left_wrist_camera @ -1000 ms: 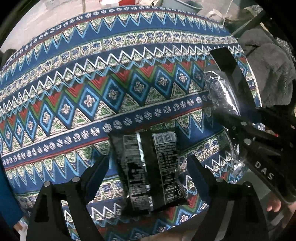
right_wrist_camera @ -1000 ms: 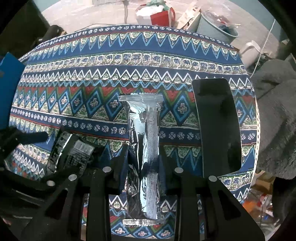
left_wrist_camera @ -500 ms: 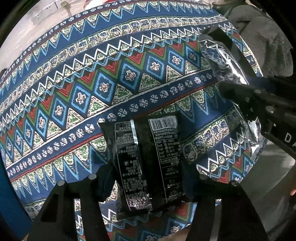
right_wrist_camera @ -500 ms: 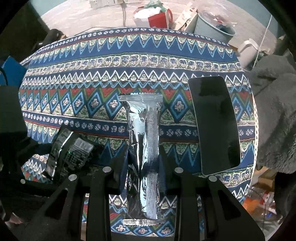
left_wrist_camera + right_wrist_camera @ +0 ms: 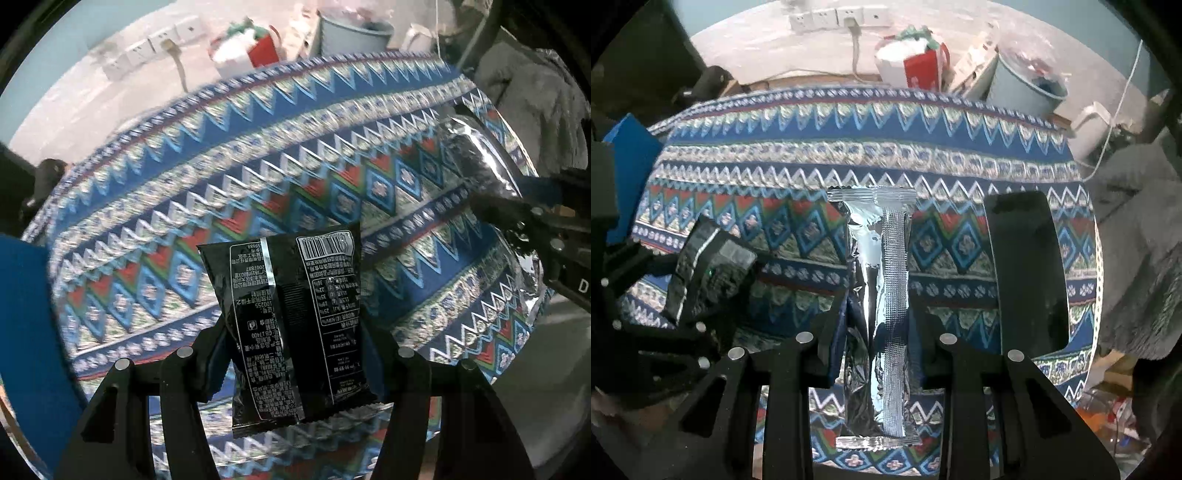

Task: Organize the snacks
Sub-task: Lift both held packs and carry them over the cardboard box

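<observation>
Packets like these weigh next to nothing. The black printed snack pouch (image 5: 291,325), puffy and crinkly, hangs above the near edge of the zigzag-patterned blue tablecloth (image 5: 258,155), pinched across its lower half by the left gripper (image 5: 295,343). The long silver foil packet (image 5: 879,314), slick and easily creased, is clamped at its lower middle in the nearly closed right gripper (image 5: 877,332), also off the cloth. Both look best taken across the body, gently (contents may crush). I count two snacks, plus one flat black tray (image 5: 1027,273) near the right edge.
</observation>
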Tool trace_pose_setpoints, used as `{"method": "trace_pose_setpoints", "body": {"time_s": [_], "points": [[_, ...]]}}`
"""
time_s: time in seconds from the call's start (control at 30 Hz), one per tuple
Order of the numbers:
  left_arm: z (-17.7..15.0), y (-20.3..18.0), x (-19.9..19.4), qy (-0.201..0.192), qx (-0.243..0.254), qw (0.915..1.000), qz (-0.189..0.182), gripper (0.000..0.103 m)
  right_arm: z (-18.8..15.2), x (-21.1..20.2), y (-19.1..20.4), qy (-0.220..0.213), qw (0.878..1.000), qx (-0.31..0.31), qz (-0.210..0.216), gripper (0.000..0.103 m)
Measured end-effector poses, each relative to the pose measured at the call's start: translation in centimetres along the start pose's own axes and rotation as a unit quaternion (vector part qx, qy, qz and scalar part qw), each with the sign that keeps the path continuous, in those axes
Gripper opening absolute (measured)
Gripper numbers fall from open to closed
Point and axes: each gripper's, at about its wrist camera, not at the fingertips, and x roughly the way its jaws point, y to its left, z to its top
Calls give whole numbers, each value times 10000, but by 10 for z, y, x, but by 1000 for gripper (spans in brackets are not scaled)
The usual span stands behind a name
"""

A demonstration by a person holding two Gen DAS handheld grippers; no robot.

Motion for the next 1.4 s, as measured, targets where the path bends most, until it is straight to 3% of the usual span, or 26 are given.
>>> {"method": "trace_pose_setpoints", "body": {"time_s": [0.33,0.87,1.1,1.4], "points": [[8,110,-54,-562,-400,9972,277,62,17,-25,33,-443,9986,-237,150,27],[-17,173,-130,-1353,-750,9870,427,62,55,-71,126,-1129,9874,-814,757,27],[-27,207,-145,-1536,-1013,9818,463,62,74,-78,166,-1246,9816,-1011,1039,27],[-48,245,-159,-1728,-1251,9736,814,62,96,-81,207,-1352,9756,-1111,1324,27]]}}
